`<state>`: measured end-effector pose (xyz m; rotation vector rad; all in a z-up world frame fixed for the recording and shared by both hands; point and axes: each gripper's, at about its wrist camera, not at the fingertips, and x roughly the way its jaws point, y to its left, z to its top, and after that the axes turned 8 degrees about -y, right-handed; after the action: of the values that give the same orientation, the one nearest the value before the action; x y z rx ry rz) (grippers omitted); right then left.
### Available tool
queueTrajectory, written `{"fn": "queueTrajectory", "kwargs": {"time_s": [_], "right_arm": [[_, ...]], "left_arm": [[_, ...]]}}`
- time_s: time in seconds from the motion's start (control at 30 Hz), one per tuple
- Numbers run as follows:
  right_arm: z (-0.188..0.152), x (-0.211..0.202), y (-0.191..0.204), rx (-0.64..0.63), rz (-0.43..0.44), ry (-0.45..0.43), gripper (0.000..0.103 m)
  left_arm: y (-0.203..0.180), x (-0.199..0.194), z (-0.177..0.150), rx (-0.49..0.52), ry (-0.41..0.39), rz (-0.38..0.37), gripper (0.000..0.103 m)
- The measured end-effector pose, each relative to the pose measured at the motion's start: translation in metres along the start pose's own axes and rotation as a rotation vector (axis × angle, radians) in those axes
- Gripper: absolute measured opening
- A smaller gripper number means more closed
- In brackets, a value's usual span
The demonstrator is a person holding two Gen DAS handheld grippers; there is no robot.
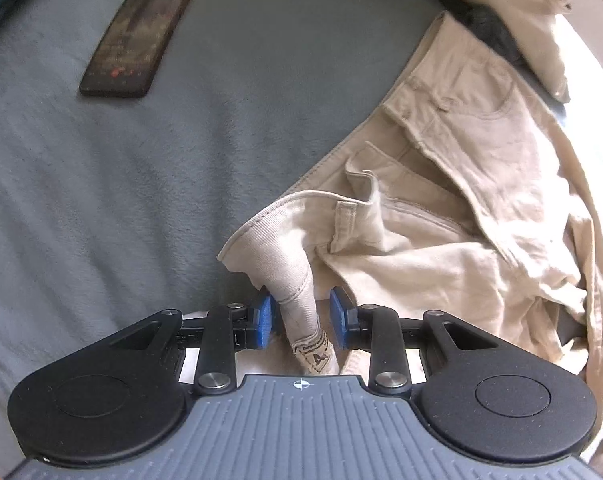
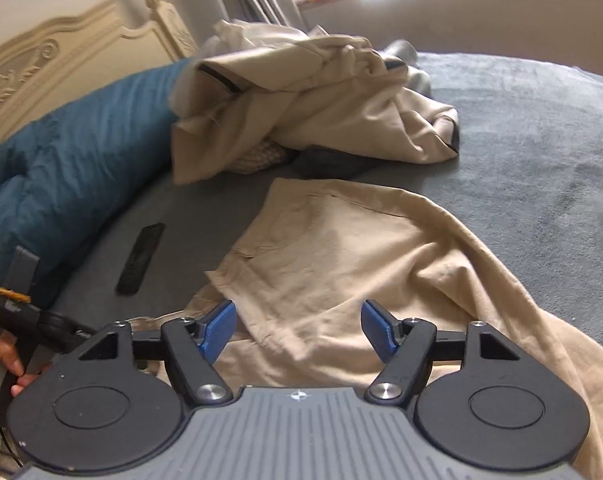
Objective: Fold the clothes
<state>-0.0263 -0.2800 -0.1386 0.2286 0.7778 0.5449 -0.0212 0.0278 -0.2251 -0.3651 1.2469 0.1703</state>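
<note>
One phone (image 1: 139,36) lies beside the trousers (image 1: 453,184) — left gripper (image 1: 303,316) loosely around the waistband, right gripper (image 2: 299,330) open.

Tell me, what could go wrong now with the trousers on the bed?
1. The left gripper has a bunch of the beige trousers between its blue pads, but a gap shows on one side, so the cloth might slip out.
2. The phone lies on the grey blanket nearby; swung cloth could drag it.
3. The right gripper is open and holds nothing, so the trousers may sag unevenly.
</note>
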Motion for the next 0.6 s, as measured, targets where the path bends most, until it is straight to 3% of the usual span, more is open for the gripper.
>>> {"fn": "queueTrajectory", "kwargs": {"time_s": [0.13, 0.27, 0.43, 0.5, 0.6], "right_arm": [[-0.019, -0.005, 0.008, 0.031, 0.079, -0.012, 0.070], [-0.047, 0.019, 0.036, 0.016, 0.142, 0.094, 0.068], [-0.081, 0.067, 0.082, -0.037, 0.187, 0.258, 0.060], [-0.095, 0.093, 0.097, -0.087, 0.170, 0.313, 0.060], [-0.130, 0.142, 0.105, -0.163, 0.072, 0.440, 0.060]], "left_arm": [[0.001, 0.000, -0.011, 0.029, -0.009, 0.032, 0.033], [0.036, 0.005, -0.027, -0.099, 0.060, 0.011, 0.038], [0.062, -0.015, -0.031, -0.108, -0.006, 0.000, 0.038], [0.065, -0.017, -0.028, -0.111, -0.021, -0.014, 0.039], [0.063, -0.019, -0.024, -0.063, -0.043, -0.045, 0.039]]}}
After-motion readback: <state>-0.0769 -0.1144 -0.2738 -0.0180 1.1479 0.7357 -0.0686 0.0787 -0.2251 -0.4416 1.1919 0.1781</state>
